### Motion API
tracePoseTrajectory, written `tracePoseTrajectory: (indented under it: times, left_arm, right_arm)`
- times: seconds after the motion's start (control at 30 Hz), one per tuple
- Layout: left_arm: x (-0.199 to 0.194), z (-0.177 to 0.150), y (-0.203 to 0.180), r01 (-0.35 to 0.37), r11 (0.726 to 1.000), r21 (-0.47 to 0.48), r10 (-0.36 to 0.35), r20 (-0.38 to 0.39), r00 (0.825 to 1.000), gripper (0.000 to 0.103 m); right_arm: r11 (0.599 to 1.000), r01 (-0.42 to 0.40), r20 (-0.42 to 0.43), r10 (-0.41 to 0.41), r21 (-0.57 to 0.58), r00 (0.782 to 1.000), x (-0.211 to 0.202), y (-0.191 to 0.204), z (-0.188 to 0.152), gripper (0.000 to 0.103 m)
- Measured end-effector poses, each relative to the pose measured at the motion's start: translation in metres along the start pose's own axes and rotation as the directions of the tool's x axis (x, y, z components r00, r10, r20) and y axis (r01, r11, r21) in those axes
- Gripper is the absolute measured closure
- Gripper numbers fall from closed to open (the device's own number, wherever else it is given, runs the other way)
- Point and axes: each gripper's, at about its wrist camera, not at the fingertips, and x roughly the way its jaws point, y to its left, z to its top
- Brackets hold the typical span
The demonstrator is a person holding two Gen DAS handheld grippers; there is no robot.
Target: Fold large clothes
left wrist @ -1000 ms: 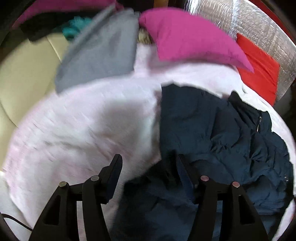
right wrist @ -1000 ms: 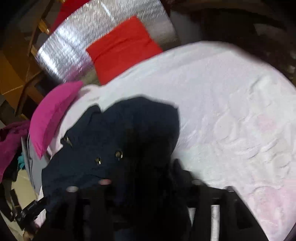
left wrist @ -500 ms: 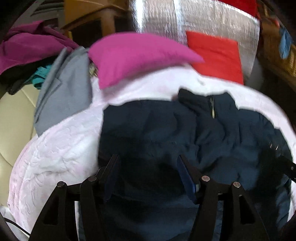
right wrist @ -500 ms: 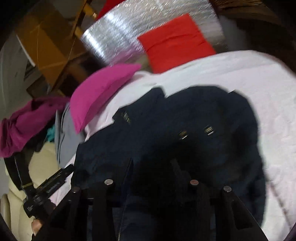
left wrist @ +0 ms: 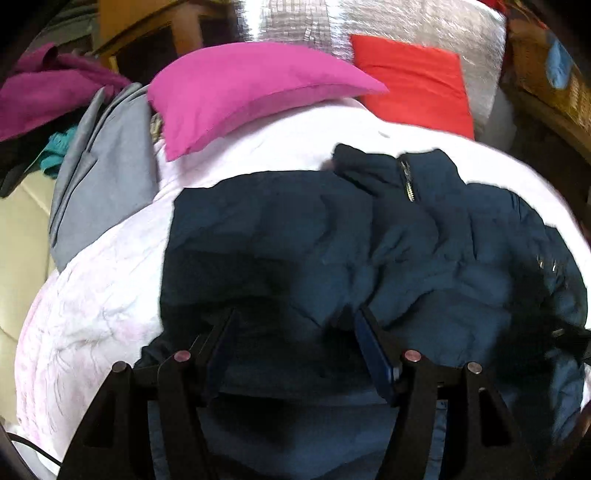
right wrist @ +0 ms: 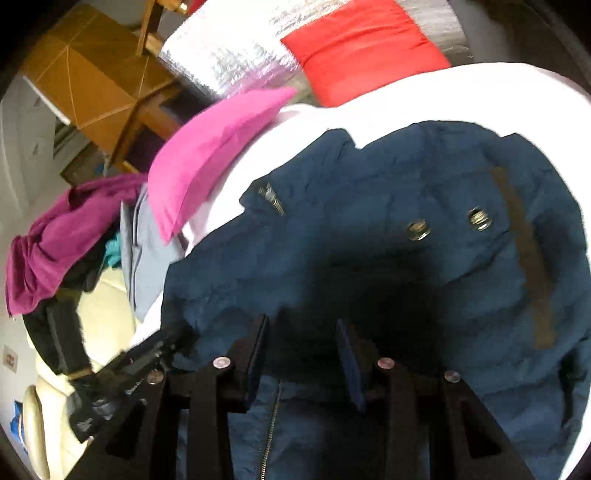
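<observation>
A dark navy padded jacket lies spread on a pale pink quilt, collar and zip pull at the far side. My left gripper is open, fingers apart just above the jacket's near part. In the right wrist view the jacket shows two metal snaps and a brown strip. My right gripper is open over the jacket's near edge, by its front zip. The left gripper also shows in the right wrist view at lower left.
A magenta pillow and a red pillow lie at the quilt's far end against a silver foil panel. A grey garment and purple clothes lie at left on a cream sofa.
Both grippers have swung to face the jacket head-on. The jacket, bunched a second ago, now lies spread out flatter. The right gripper, then buried in fabric, now has its fingers apart and empty.
</observation>
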Motion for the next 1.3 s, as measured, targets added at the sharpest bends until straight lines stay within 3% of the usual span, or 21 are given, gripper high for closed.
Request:
tracePoseTrajectory:
  times: [0.07,0.2,0.27,0.4,0.67,0.87,1.07,1.3]
  left_arm:
    - [0.013,-0.007,-0.007,-0.029,0.999,0.032,0.03,-0.037,0.999,0.037]
    - [0.01,-0.008,-0.012,-0.059,0.996,0.073,0.061,-0.032,0.998,0.036]
    - [0.005,-0.008,-0.007,-0.039,0.998,0.048,0.04,-0.035,0.999,0.036]
    - [-0.014,-0.012,0.005,-0.027,1.0,0.01,0.027,-0.024,0.999,0.036]
    - [-0.06,-0.03,0.023,-0.069,0.997,-0.022,0.07,0.029,0.997,0.035]
    - [-0.088,-0.063,0.037,-0.069,0.997,-0.046,0.071,0.032,0.997,0.031]
    - [-0.105,-0.113,0.072,-0.121,0.989,-0.083,0.119,-0.029,0.992,0.031]
    - [-0.12,-0.171,0.111,-0.137,0.975,-0.175,0.119,-0.11,0.987,0.031]
  right_arm:
    - [0.999,0.045,-0.044,-0.045,-0.003,0.998,0.015,-0.005,-0.005,0.062]
    - [1.0,0.018,-0.061,-0.018,0.002,0.998,0.005,-0.004,-0.006,0.06]
    - [1.0,-0.005,-0.054,0.005,0.011,0.999,-0.005,-0.006,-0.005,0.047]
    - [1.0,0.022,0.008,-0.022,0.008,1.0,-0.039,-0.014,-0.003,0.044]
    - [0.996,0.049,0.119,-0.058,0.074,0.991,-0.122,-0.054,-0.017,0.036]
    - [0.994,0.039,0.139,-0.053,0.099,0.989,-0.16,-0.071,-0.044,0.034]
    - [0.994,0.015,0.105,-0.026,0.11,0.994,-0.18,-0.086,-0.086,0.034]
    - [0.985,-0.034,0.051,0.026,0.168,0.998,-0.187,-0.109,-0.123,0.034]
